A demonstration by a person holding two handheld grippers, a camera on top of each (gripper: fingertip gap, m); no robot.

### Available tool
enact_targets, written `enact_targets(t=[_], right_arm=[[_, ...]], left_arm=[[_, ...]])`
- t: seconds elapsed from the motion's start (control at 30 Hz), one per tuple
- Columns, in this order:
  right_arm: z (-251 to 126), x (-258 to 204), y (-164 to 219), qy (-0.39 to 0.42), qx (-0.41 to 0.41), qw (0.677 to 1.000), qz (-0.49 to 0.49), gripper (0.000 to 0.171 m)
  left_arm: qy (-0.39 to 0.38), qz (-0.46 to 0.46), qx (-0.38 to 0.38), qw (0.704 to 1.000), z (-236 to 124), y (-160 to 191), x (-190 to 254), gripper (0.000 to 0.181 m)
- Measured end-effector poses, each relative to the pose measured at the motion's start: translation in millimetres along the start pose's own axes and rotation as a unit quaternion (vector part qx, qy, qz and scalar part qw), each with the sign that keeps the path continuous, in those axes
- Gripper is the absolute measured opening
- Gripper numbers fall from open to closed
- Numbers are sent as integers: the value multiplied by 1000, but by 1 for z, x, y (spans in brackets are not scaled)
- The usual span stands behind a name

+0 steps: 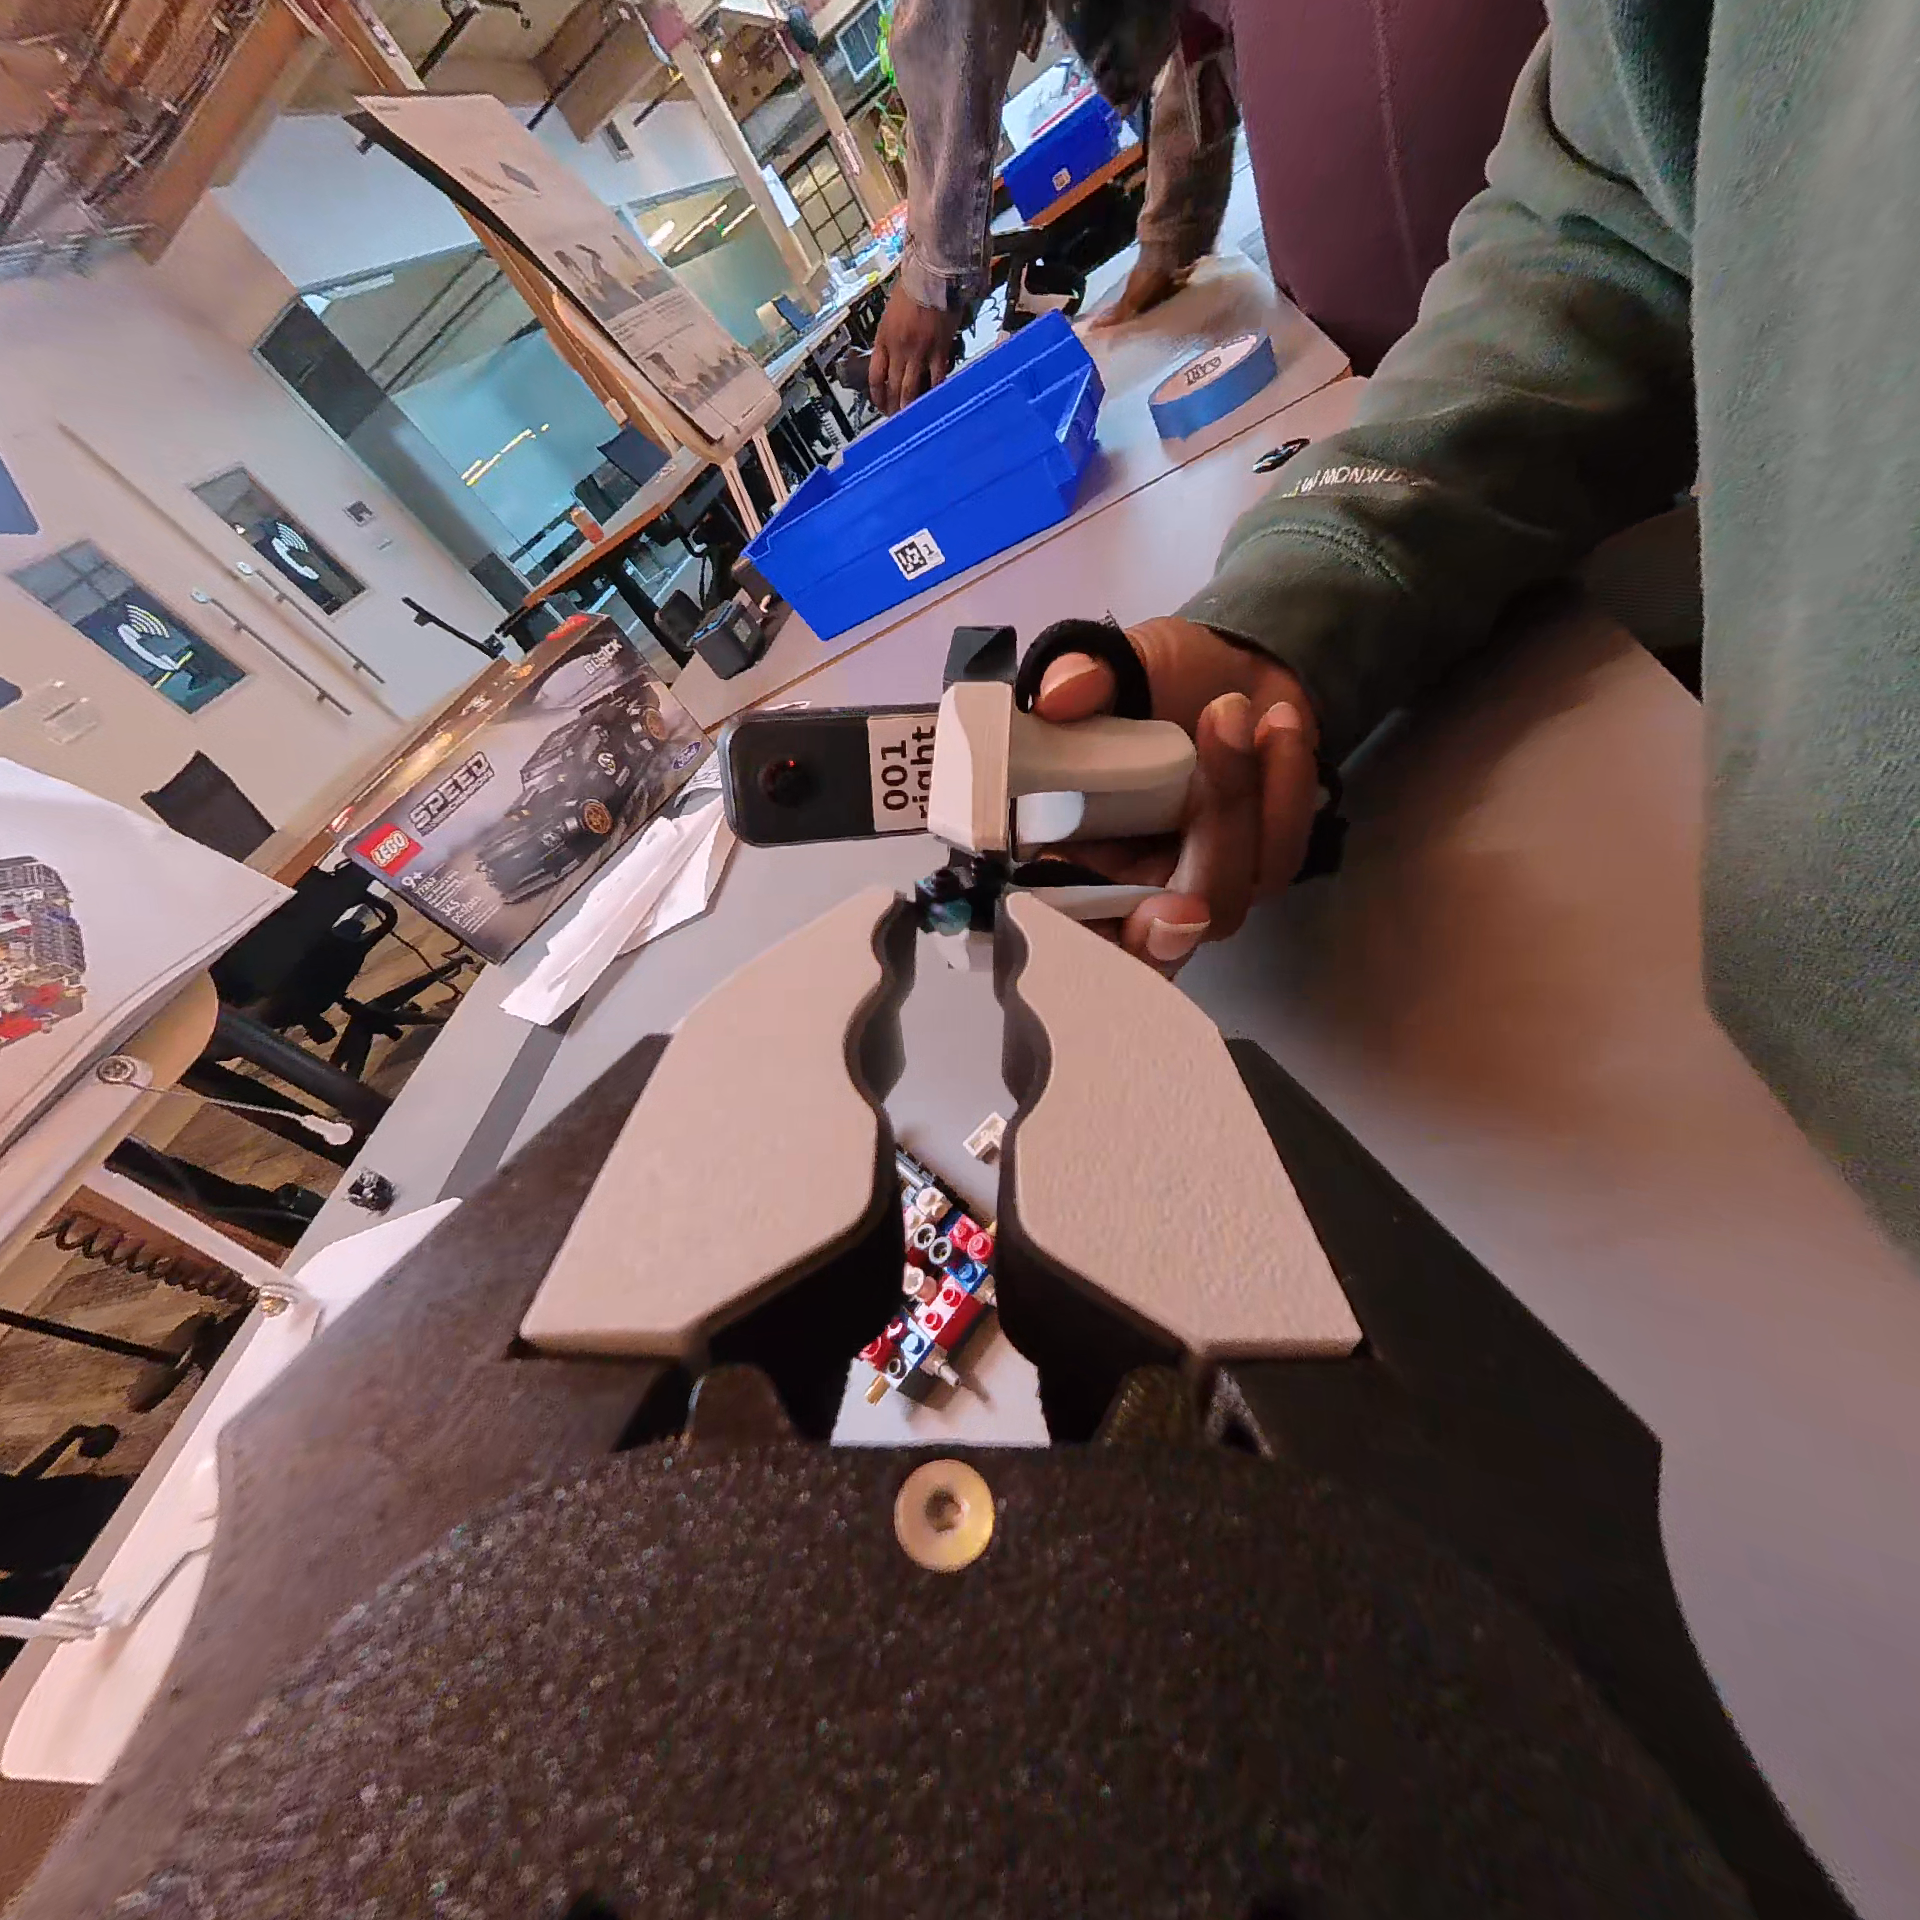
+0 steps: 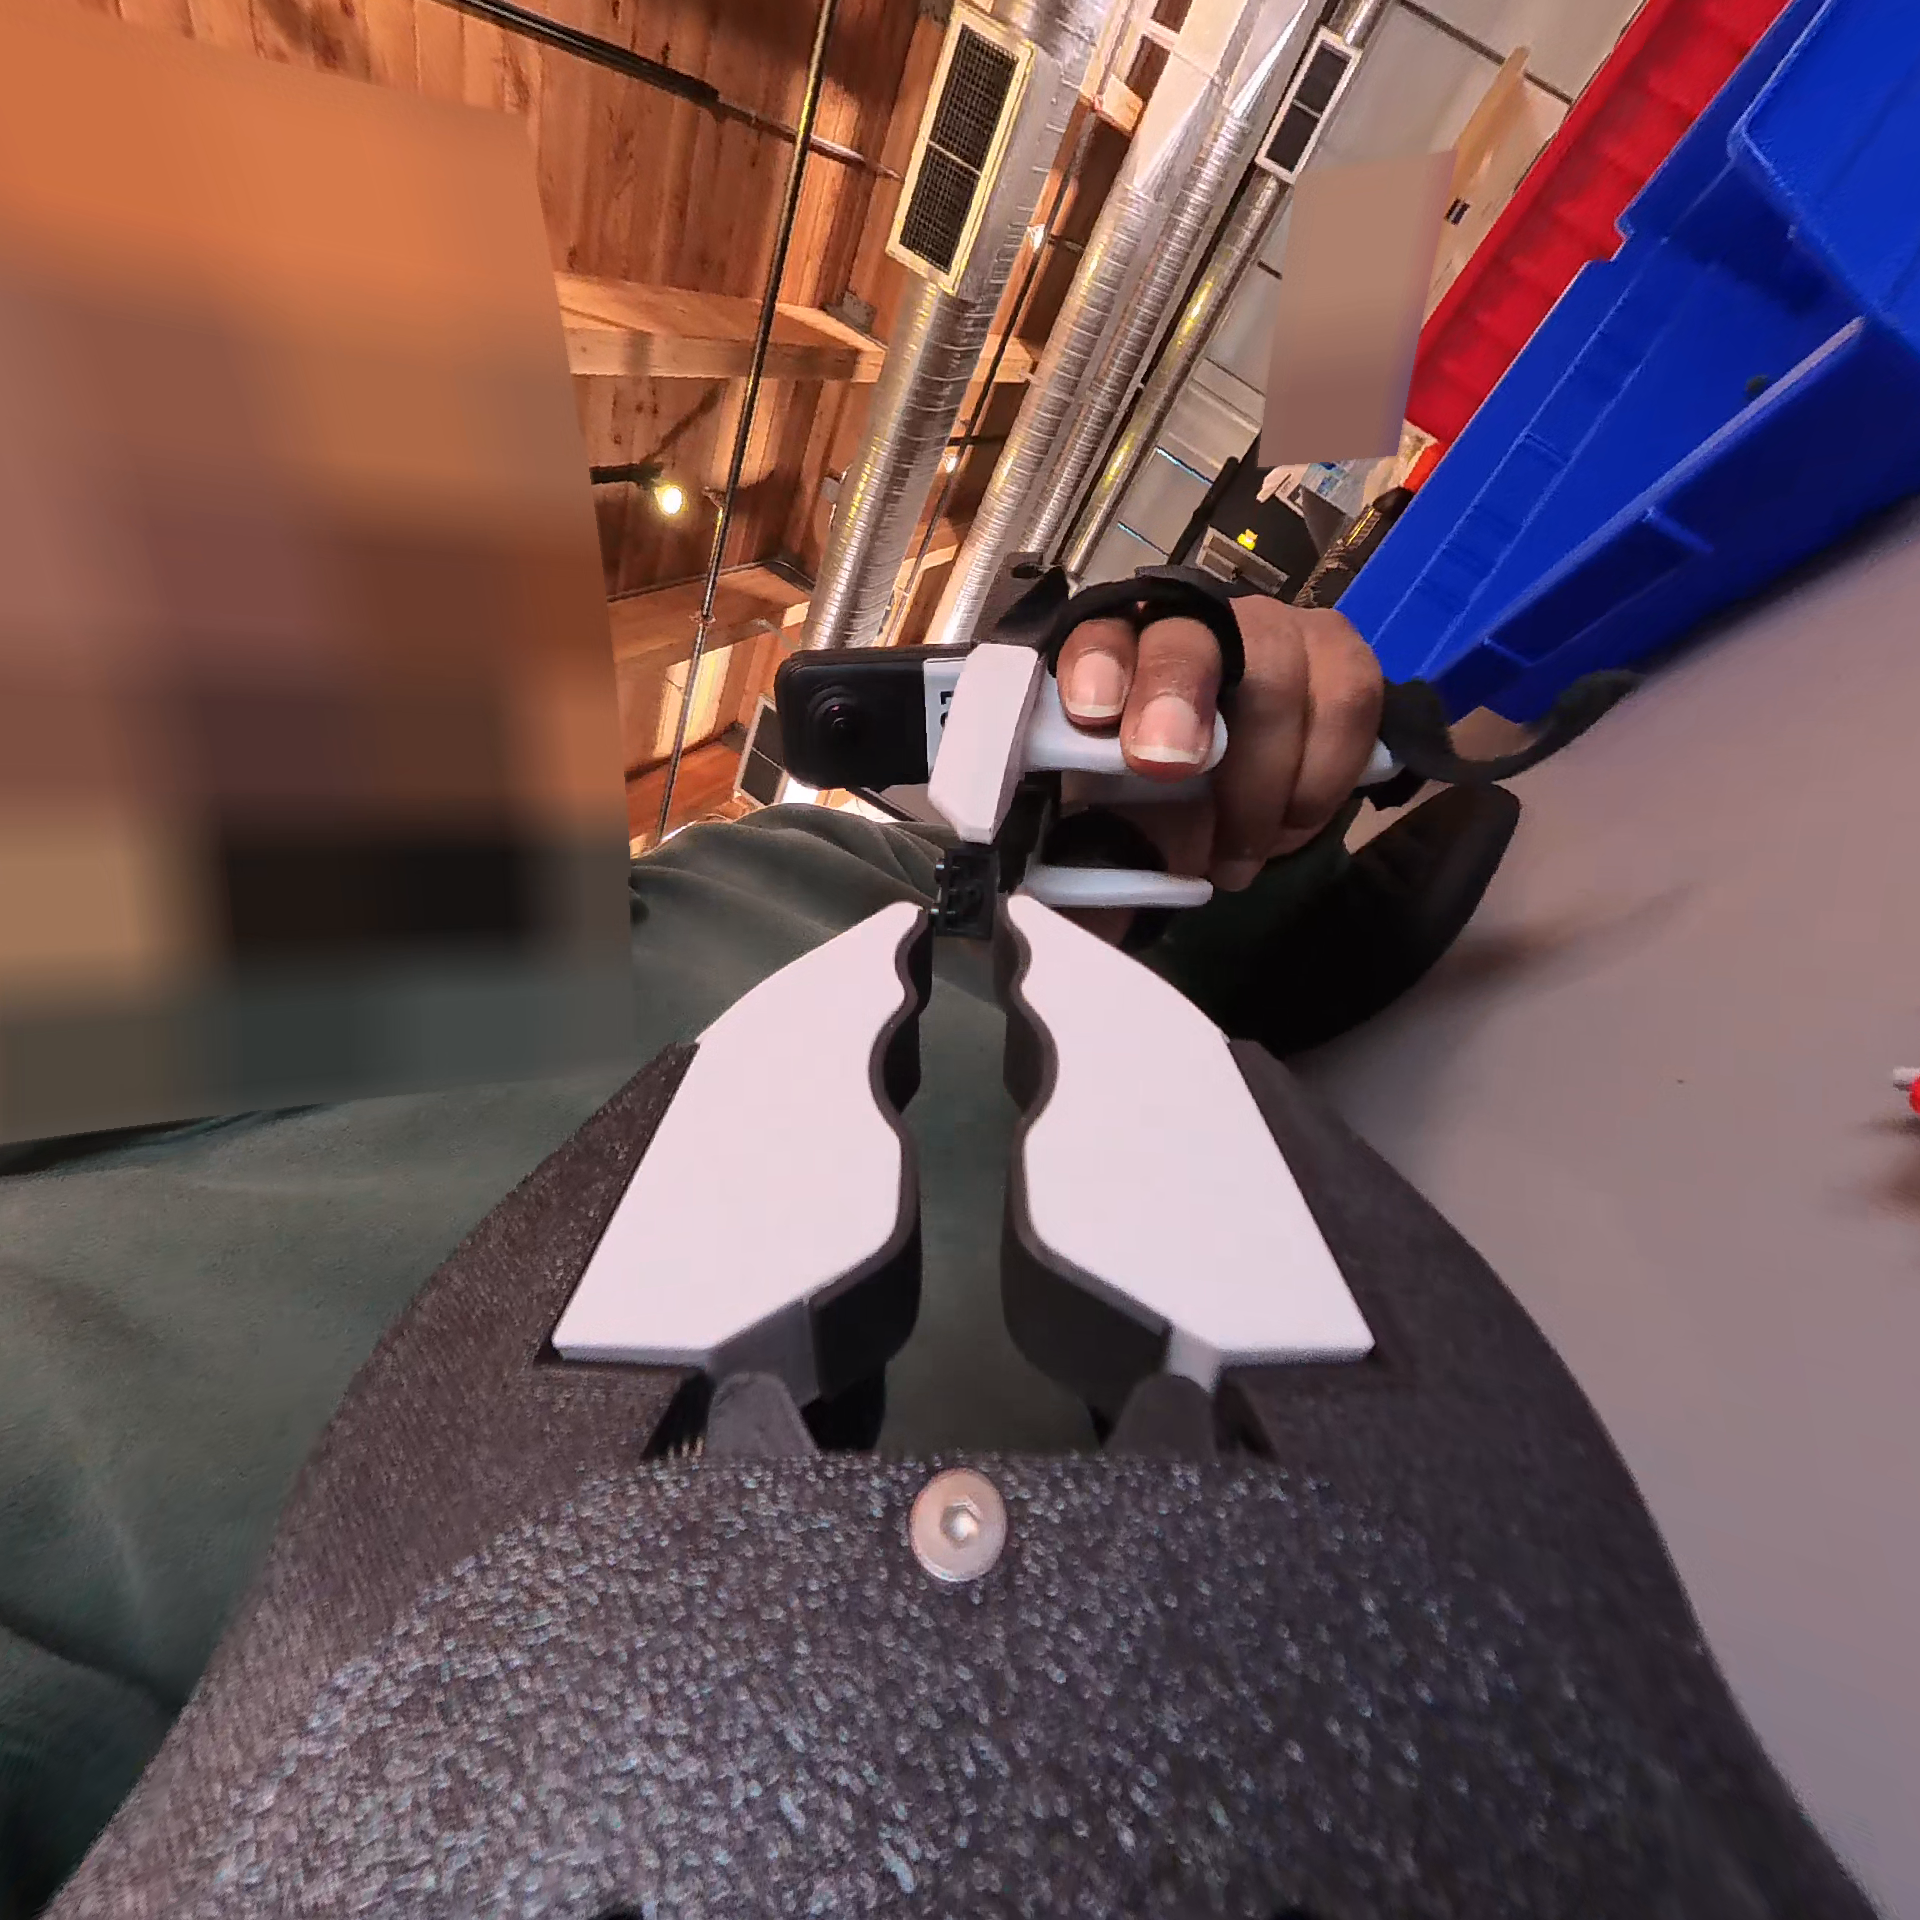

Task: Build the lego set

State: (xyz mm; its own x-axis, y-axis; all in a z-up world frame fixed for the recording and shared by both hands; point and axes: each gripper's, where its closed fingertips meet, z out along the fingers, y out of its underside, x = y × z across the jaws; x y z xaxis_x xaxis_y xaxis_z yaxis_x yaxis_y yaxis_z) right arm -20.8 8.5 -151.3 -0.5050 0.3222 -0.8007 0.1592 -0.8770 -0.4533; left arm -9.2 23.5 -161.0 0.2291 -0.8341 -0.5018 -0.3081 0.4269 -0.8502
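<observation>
My left gripper (image 1: 951, 920) is shut on a small black and teal lego piece (image 1: 948, 906), held up above the grey table (image 1: 1455, 1195). My right gripper (image 2: 961, 925) is shut on a small black lego piece (image 2: 961, 899). The two grippers face each other and meet tip to tip, so the pieces touch. The right gripper's body (image 1: 1039, 769) shows in the left wrist view, and the left gripper's body (image 2: 1039, 727) shows in the right wrist view. A partly built red, blue and black lego model (image 1: 940, 1288) lies on the table below my left fingers, with a small white piece (image 1: 985, 1135) beside it.
The lego box (image 1: 520, 800), white paper bags (image 1: 623, 914) and an open instruction booklet (image 1: 62, 935) lie to the left. A blue bin (image 1: 935, 488) and a blue tape roll (image 1: 1210, 384) stand behind. Another person leans on the far table. Blue bins (image 2: 1662, 416) and a red bin (image 2: 1558, 208) stand nearby. Only a small space, under 4 cm, lies between the two pairs of fingers.
</observation>
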Motion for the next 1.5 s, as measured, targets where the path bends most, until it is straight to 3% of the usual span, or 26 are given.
enact_targets(t=[0.2, 1.0, 1.1, 1.23, 1.5], right_arm=[[-2, 1, -2, -2, 5, 1000, 5, 11], [5, 1, 3, 13, -9, 1000, -13, 11], [7, -1, 2, 16, -12, 999, -27, 21], [8, 5, 4, 44, -17, 998, -46, 13], [6, 11, -3, 67, 2, 996, -54, 11]], left_arm=[[-8, 1, 3, 1000, -3, -1, -4, 6], [3, -7, 1, 1000, -4, -5, 1, 7], [6, -4, -5, 1000, -4, -4, 2, 7], [13, 0, -13, 1000, -1, -3, 7, 7], [-8, -5, -34, 999, -3, 2, 1, 7]])
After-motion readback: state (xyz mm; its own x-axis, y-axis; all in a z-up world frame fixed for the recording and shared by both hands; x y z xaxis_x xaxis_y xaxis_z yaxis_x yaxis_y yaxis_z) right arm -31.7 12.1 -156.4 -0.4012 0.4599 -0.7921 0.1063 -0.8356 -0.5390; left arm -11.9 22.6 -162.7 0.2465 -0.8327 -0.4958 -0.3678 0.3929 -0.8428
